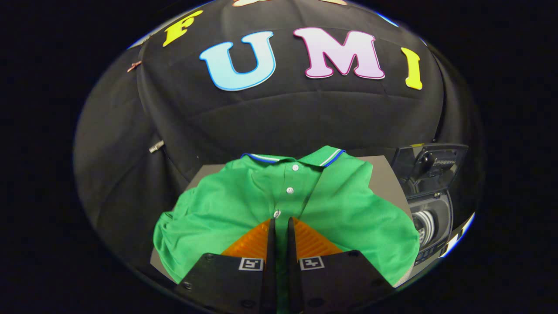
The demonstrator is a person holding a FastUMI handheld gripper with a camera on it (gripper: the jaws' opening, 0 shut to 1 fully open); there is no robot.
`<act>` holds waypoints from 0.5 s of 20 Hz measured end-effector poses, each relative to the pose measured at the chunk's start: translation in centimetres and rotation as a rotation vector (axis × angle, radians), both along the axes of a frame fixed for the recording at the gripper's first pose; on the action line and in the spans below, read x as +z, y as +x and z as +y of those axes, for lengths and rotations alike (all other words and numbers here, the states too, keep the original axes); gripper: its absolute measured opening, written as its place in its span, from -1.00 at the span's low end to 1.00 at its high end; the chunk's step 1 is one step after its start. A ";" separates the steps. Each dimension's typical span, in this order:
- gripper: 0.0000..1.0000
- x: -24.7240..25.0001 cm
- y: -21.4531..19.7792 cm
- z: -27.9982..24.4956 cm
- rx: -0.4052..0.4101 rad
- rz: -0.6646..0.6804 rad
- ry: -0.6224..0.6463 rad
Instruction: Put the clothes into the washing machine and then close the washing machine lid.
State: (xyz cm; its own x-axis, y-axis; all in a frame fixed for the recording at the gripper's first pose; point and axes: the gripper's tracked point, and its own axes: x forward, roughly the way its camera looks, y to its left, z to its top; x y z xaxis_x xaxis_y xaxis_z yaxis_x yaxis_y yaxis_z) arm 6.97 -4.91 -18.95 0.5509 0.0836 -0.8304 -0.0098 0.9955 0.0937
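While pinching the shirt (244, 205) at its button strip, best to keep the gripper (279, 222) fingers pressed nearly together, a fold of green cloth seemingly caught between them, just near of the lowest button. Spread flat on a grey table (383, 179), collar far, sleeves left and right. Washing machine (431, 218) at the right, just past the table edge, lid (429, 163) up, drum showing. Lift straight up first, high enough for hem and sleeves to clear the table, then swing right over the opening. Lower well into the drum before letting go, so no cloth hangs over the rim. Lid closing not yet due.
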 end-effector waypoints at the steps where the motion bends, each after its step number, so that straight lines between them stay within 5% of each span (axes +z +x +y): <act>1: -0.69 0.4 -0.2 0.0 0.035 0.005 -0.032; 6: -0.90 4.2 1.8 1.4 0.244 -0.157 -0.193; 10: -0.91 9.1 1.6 2.7 0.270 -0.272 -0.188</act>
State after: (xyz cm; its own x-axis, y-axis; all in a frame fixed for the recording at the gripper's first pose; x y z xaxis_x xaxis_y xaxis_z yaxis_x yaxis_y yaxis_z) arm 8.55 -2.24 -9.87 0.7312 0.1165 -0.6722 -0.2722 0.9533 -0.1309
